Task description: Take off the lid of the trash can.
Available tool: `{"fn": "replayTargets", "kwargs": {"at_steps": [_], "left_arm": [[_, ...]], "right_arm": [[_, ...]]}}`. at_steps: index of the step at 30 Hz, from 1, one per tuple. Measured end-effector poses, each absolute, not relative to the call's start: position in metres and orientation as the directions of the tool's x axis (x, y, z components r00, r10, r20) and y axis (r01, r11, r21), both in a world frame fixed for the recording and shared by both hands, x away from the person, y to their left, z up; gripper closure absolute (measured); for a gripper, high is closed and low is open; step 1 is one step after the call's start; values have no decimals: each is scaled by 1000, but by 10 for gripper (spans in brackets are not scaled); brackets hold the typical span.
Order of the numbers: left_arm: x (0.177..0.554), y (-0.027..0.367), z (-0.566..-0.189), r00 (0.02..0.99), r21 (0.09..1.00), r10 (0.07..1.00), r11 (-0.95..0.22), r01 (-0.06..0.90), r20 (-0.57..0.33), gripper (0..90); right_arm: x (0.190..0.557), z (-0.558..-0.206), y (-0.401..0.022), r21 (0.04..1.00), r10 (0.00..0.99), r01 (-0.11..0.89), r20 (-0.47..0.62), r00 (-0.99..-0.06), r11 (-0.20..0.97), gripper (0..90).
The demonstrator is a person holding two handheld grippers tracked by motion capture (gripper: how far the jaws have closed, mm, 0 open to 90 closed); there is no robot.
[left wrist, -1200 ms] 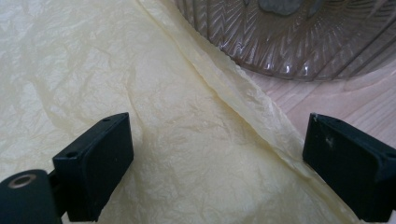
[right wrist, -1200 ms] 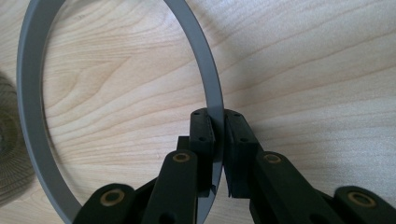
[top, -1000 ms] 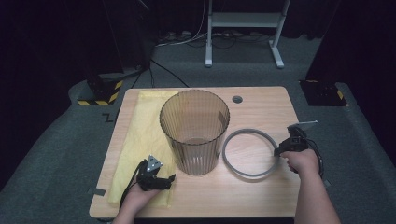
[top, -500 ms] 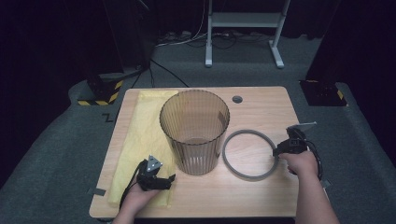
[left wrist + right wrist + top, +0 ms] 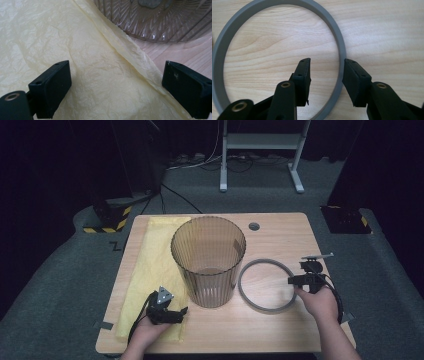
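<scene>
A grey ring lies flat on the wooden table, right of a ribbed translucent bin. My right gripper sits at the ring's right rim. In the right gripper view the ring runs between the jaws of my right gripper. The jaws have just been opening and the pads stand off the rim. A crinkled yellow bag lies left of the bin. My left gripper rests open over the bag's near end. The left gripper has the bag under its wide gap.
The bin stands upright mid-table, its base just beyond the bag's folded edge. A round cable hole sits at the table's far side. A white stand and cables lie on the floor behind.
The right gripper's jaws have spread apart around the ring's rim, and the right hand has shifted slightly toward the near edge. The left hand, bin and bag have stayed put.
</scene>
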State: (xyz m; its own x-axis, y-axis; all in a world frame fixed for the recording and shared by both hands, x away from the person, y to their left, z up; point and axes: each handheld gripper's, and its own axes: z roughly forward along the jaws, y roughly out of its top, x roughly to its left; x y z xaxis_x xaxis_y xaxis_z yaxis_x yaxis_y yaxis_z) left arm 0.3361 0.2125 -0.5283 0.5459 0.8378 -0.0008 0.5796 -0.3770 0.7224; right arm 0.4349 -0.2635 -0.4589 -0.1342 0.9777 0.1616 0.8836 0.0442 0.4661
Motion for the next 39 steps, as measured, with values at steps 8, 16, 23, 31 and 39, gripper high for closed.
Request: {"fn": "replayTargets", "kwargs": {"at_steps": [8, 16, 23, 31, 39], "left_arm": [[333, 213, -525, 552, 714, 834, -382, 587, -8, 147], [324, 208, -503, 528, 732, 849, -341, 589, -29, 147], [318, 207, -477, 530, 723, 847, -347, 597, -32, 165], [327, 243, -457, 499, 719, 867, -343, 605, -6, 258], [378, 257, -486, 360, 680, 931, -300, 669, 56, 547]], "right_arm": [[404, -485, -242, 644, 956, 754, 119, -270, 133, 514], [373, -506, -255, 741, 912, 639, 88, -400, 209, 523], [374, -501, -264, 776, 907, 608, 120, -403, 167, 511], [372, -501, -258, 795, 903, 574, 83, -422, 196, 508], [370, -503, -250, 804, 908, 555, 49, -417, 212, 515]]}}
